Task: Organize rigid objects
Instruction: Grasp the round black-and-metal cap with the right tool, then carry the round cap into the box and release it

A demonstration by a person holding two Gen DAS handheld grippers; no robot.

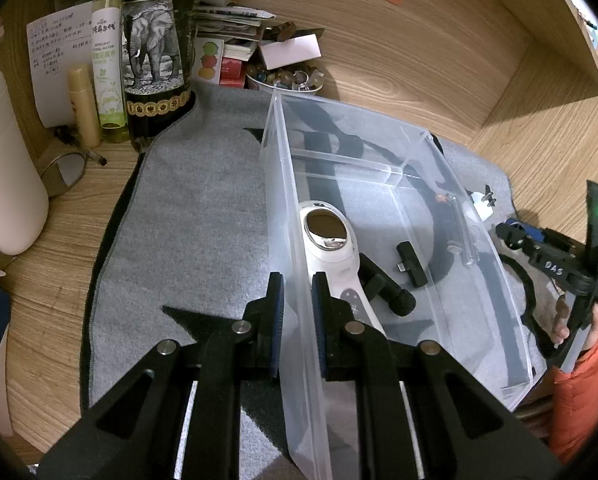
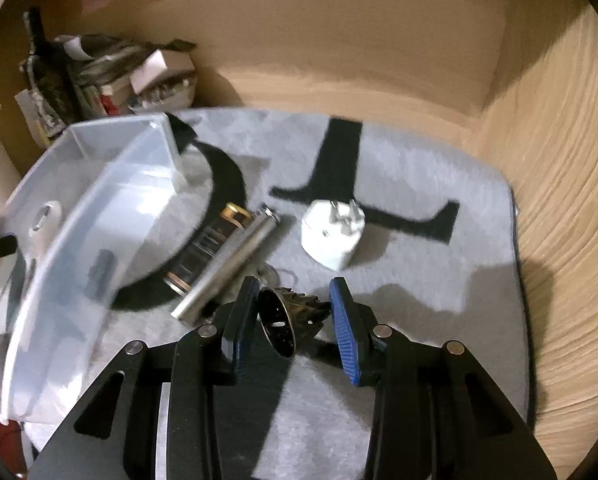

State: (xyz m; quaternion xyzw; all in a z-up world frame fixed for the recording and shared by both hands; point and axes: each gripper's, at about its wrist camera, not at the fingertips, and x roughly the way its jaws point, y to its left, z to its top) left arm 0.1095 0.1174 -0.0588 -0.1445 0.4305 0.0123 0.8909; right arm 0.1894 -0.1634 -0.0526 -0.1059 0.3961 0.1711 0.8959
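the right wrist view is smeared by motion: the clear bin [image 2: 79,216] at left and the clutter [image 2: 111,76] at upper left blur into streaks. the dark toothed object [image 2: 295,312] between the blue pads [image 2: 345,332] cannot be identified. handwriting on the note [image 1: 59,52], upper left of the left wrist view, is too small to read.

Left hand-held gripper [image 1: 297,292]: matte black linkage arms with slotted cut-outs, round silver pivot pins, dark blue ribbed pads on fingers [image 1: 275,300]. Right hand-held gripper [image 2: 293,304]: same black frame, silver pins, brighter blue ribbed pads. Lower right of left wrist view: orange quilted sleeve [image 1: 575,396]; green indicator light on black upright.
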